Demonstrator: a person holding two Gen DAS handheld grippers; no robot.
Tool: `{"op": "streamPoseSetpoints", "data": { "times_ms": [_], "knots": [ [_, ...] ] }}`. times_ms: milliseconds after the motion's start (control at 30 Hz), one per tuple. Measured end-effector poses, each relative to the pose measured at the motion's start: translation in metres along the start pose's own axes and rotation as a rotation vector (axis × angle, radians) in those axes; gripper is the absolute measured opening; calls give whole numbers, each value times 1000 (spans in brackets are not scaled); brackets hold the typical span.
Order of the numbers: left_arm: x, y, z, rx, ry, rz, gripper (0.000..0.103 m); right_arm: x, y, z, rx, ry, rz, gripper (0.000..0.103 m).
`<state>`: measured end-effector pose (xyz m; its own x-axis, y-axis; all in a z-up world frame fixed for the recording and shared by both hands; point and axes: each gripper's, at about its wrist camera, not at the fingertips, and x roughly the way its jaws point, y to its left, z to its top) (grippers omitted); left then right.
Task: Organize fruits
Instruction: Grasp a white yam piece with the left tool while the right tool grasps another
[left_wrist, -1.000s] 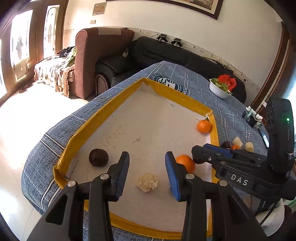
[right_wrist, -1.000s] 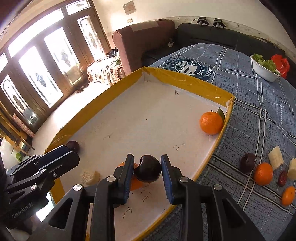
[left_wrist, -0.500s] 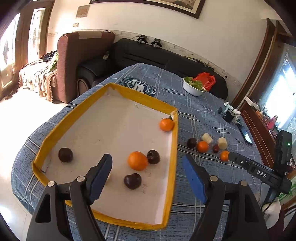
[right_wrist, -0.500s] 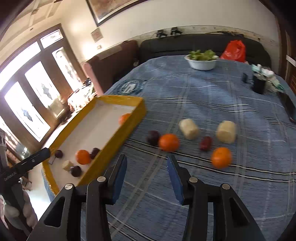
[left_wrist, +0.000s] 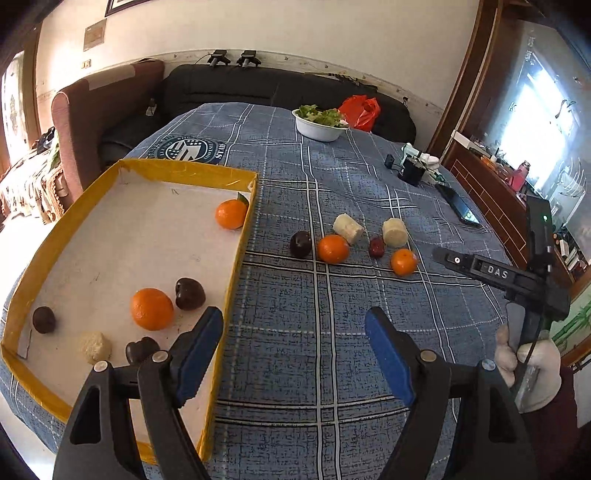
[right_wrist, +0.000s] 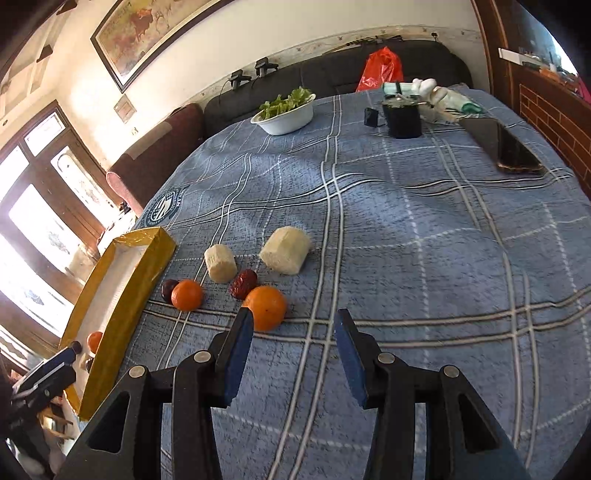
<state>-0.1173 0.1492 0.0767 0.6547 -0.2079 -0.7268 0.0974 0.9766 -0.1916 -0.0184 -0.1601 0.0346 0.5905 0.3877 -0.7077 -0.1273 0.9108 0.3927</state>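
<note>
The left gripper (left_wrist: 293, 354) has its fingers (left_wrist: 201, 349) spread wide and holds nothing; it hangs over the blue checked cloth (left_wrist: 332, 332) on the bench, its left finger above the near right wall of the yellow tray (left_wrist: 236, 258). The right gripper (right_wrist: 293, 352) also has its fingers (right_wrist: 236, 352) apart and empty, above the cloth, with the left finger's tip just in front of an orange (right_wrist: 266, 307).

In the tray lie a big orange (left_wrist: 151, 308), a dark fruit (left_wrist: 190, 293) just right of it, another dark fruit (left_wrist: 141, 349) near the left finger, a pale chunk (left_wrist: 95, 346), a dark fruit (left_wrist: 44, 319) at the left wall, and a leafed orange (left_wrist: 231, 213) in the far right corner.

Out on the cloth, right of the tray, sit a plum (left_wrist: 300, 243), an orange (left_wrist: 333, 249), two pale chunks (left_wrist: 348, 229) (left_wrist: 395, 232), a red date (left_wrist: 376, 247) and the orange nearest the right gripper.

Farther off stand a bowl of greens (left_wrist: 319, 123), a red bag (left_wrist: 360, 110), a black cup (right_wrist: 402, 117) and a phone (right_wrist: 504, 147).
</note>
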Motion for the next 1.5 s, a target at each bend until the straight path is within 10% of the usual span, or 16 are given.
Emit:
{"op": "streamPoseSetpoints", "data": {
  "times_ms": [500, 900, 1267, 1500],
  "knots": [
    [35, -16, 58, -15, 10, -51, 78, 78, 16, 45, 47, 41, -20, 54],
    [140, -51, 108, -26, 214, -129, 77, 77, -9, 44, 101, 29, 5, 44],
    [204, -77, 109, 87, 316, -35, 39, 62, -25, 52, 156, 3, 49, 44],
    [194, -71, 106, 52, 274, -41, 38, 63, -21, 51, 145, 4, 49, 44]
  ]
}}
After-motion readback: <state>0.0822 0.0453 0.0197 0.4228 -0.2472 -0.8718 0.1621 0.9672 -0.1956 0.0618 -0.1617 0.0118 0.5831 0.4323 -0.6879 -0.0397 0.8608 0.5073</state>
